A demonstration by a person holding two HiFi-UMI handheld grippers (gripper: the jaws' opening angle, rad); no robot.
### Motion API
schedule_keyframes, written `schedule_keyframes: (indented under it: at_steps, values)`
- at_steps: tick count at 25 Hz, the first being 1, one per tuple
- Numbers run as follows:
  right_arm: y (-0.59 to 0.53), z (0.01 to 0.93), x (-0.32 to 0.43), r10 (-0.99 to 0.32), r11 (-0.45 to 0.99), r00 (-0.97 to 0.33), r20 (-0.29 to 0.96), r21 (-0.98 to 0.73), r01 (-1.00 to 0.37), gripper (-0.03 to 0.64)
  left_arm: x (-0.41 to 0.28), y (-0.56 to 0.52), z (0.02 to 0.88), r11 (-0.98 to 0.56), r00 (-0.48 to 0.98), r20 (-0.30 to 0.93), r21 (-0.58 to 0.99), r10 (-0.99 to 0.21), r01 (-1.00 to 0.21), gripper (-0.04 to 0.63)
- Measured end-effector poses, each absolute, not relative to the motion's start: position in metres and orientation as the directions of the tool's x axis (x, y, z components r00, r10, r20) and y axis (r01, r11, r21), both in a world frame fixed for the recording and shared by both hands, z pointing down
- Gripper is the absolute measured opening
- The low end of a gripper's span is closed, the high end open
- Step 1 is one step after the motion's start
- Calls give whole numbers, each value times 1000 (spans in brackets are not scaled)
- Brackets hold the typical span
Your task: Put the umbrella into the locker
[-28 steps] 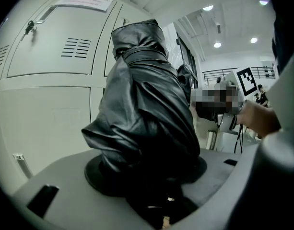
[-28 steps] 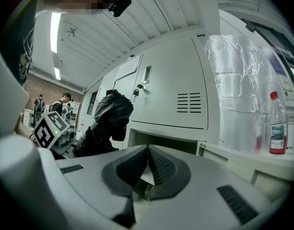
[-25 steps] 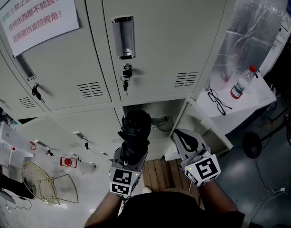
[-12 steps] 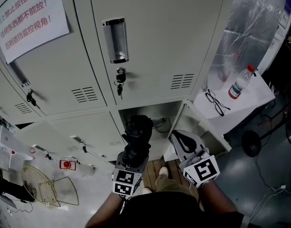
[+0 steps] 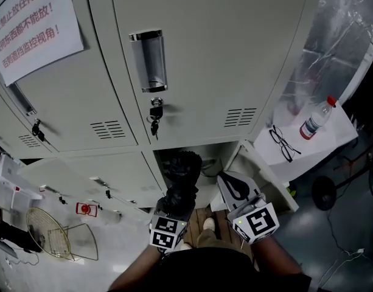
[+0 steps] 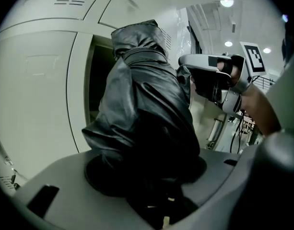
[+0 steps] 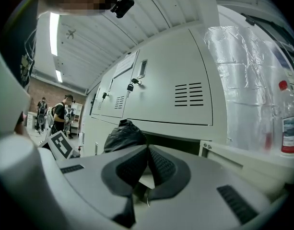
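Observation:
A folded umbrella in a black sleeve (image 5: 181, 178) stands upright in my left gripper (image 5: 174, 203), whose jaws are shut on its lower end. In the left gripper view the umbrella (image 6: 147, 104) fills the middle, with my left gripper (image 6: 151, 181) clamped round its base. Its top is level with the dark mouth of the open locker (image 5: 204, 154) in the bottom row. The locker door (image 5: 262, 172) hangs open to the right. My right gripper (image 5: 226, 178) is beside the umbrella, shut and empty; in its own view my right gripper (image 7: 147, 148) has its pads touching.
Closed locker doors with a key in the lock (image 5: 154, 117) and a paper notice (image 5: 34, 23) are above. A water bottle (image 5: 314, 120) and glasses (image 5: 283, 143) lie on a white ledge (image 5: 338, 142) at right. A wire rack (image 5: 49, 233) lies at lower left.
My left gripper has sunk with the umbrella, bringing it lower in front of the open locker's mouth. The right gripper has shifted slightly and stays shut.

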State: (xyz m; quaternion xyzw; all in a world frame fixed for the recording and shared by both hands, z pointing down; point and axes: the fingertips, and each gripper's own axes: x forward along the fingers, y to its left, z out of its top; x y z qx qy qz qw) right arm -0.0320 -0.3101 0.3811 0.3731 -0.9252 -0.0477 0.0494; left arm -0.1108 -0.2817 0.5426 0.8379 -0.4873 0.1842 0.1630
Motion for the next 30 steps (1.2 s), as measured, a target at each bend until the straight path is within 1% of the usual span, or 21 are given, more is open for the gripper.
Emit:
schedule_keyframes:
  at_steps: [10, 20, 24, 28, 30]
  values:
    - [-319, 389, -38, -672, 739, -736, 80, 119, -663, 31, -113, -305, 566, -422, 445, 518, 170, -731, -890, 252]
    - [-319, 389, -41, -656, 754, -750, 86, 129, -644, 31, -115, -336, 577, -381, 426, 562, 202, -709, -902, 252]
    - [-317, 391, -43, -645, 763, -759, 91, 133, -633, 31, -114, -349, 575, -378, 420, 563, 197, -712, -905, 252]
    - [-320, 389, -44, -641, 765, -762, 92, 152, -625, 31, -112, -367, 567, -348, 426, 555, 246, -714, -905, 252]
    - [-321, 388, -44, -637, 767, -765, 90, 165, -620, 31, -113, -376, 565, -337, 412, 555, 238, -722, -911, 252]
